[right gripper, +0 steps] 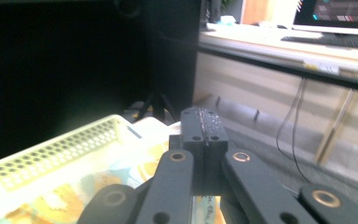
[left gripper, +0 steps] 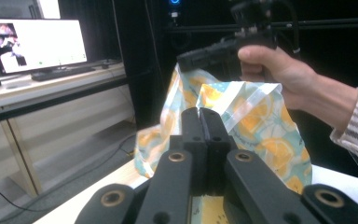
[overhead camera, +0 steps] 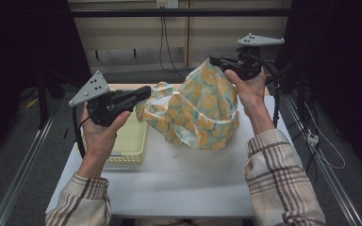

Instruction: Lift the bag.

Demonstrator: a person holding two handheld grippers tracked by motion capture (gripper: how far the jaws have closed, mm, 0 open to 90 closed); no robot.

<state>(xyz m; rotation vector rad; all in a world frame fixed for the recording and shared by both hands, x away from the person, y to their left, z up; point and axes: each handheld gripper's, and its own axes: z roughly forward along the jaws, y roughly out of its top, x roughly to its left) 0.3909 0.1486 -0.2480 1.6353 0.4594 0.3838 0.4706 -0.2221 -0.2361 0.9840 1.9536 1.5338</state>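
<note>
A cloth bag [overhead camera: 202, 110] printed with orange slices on pale blue and white hangs over the white table [overhead camera: 179, 183], its bottom resting on it. My left gripper [overhead camera: 146, 92] is shut on a handle strap at the bag's left side. My right gripper [overhead camera: 213, 60] is held higher and is shut on the bag's top edge. In the left gripper view the closed jaws [left gripper: 199, 115] point at the bag [left gripper: 261, 135], with the other gripper [left gripper: 200, 57] pinching its top. In the right gripper view my jaws [right gripper: 200, 116] are closed, with printed cloth [right gripper: 74, 200] below them.
A pale yellow perforated basket [overhead camera: 132, 141] sits on the table's left part under the left hand; it is also in the right gripper view [right gripper: 51, 154]. Cables hang on the wall behind and to the right of the table. A lit monitor [left gripper: 37, 44] stands on a side desk.
</note>
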